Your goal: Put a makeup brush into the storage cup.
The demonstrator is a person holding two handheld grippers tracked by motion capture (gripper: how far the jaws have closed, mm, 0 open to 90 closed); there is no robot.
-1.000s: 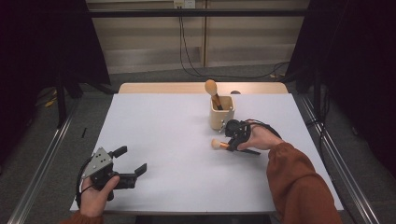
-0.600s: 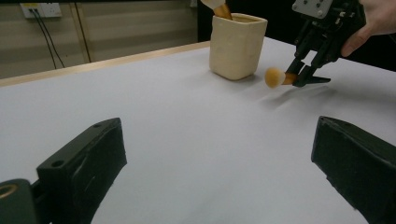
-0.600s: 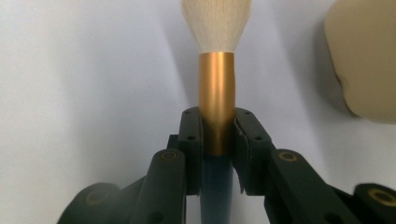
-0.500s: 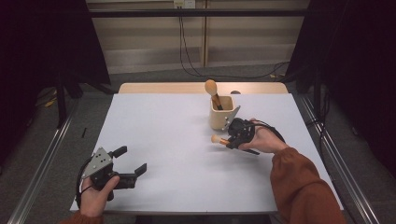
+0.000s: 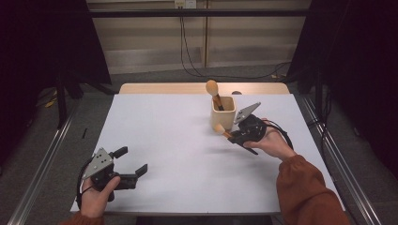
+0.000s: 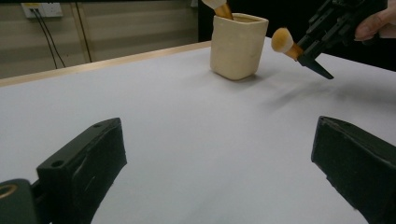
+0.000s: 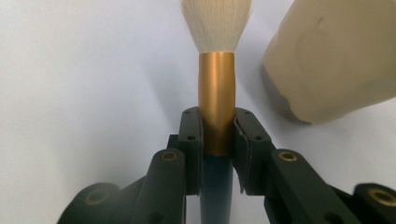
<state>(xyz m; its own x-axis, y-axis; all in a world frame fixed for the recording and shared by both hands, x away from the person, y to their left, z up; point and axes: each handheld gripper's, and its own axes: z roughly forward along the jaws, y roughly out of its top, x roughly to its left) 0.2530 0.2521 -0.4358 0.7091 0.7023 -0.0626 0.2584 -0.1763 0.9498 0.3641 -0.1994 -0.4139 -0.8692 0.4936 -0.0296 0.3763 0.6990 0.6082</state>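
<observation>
1. My right claw is clamped on a brush, tuft ahead of the jaws.
2. Cup just beyond, one brush already inside; mine remains.
3. Left claw gapes, empty.

- table: white top, pale wooden edge along its far side.
- back wall: beige horizontal panels, dimly lit.
- wall socket: white, high on the wall; black cables hang down to the floor.
- floor: grey.
- metal rails: along both table sides.
- black curtains: both flanks, dark.
</observation>
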